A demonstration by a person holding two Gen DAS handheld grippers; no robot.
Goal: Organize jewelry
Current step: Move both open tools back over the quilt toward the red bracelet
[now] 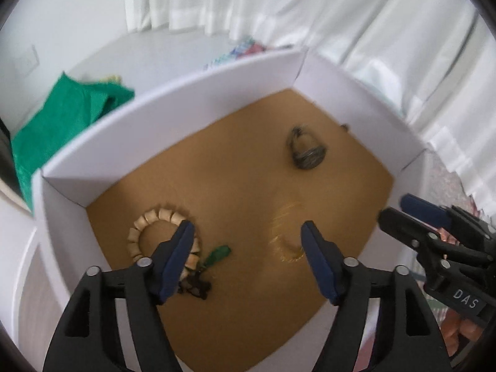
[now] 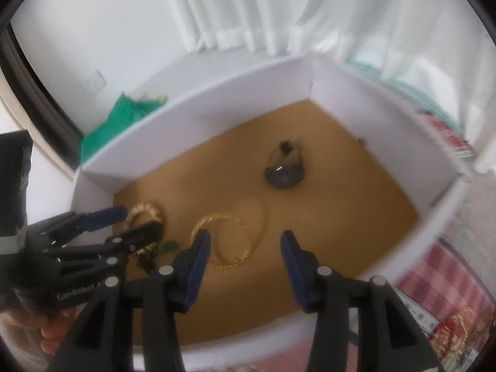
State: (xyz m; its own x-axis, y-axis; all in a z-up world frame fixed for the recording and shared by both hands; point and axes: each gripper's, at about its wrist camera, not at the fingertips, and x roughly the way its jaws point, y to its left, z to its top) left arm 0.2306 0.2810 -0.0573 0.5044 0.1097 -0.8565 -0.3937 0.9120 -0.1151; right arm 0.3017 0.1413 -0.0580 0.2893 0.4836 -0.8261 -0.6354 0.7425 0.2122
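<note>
A white box [image 1: 192, 90] with a tan floor holds jewelry. A cream beaded bracelet [image 1: 148, 220] with a green tassel [image 1: 217, 255] lies at the left; it also shows in the right wrist view [image 2: 145, 210]. A thin gold chain [image 1: 285, 235] lies in the middle, seen as gold loops [image 2: 235, 238] in the right wrist view. A dark metal piece [image 1: 307, 152] lies farther back [image 2: 283, 173]. My left gripper [image 1: 248, 241] is open and empty above the floor. My right gripper [image 2: 245, 248] is open and empty above the gold chain.
A green cloth [image 1: 62, 117] lies on the white surface left of the box. White curtains [image 1: 372, 15] hang behind. A red checked cloth [image 2: 443, 279] with more gold jewelry [image 2: 458, 331] lies right of the box.
</note>
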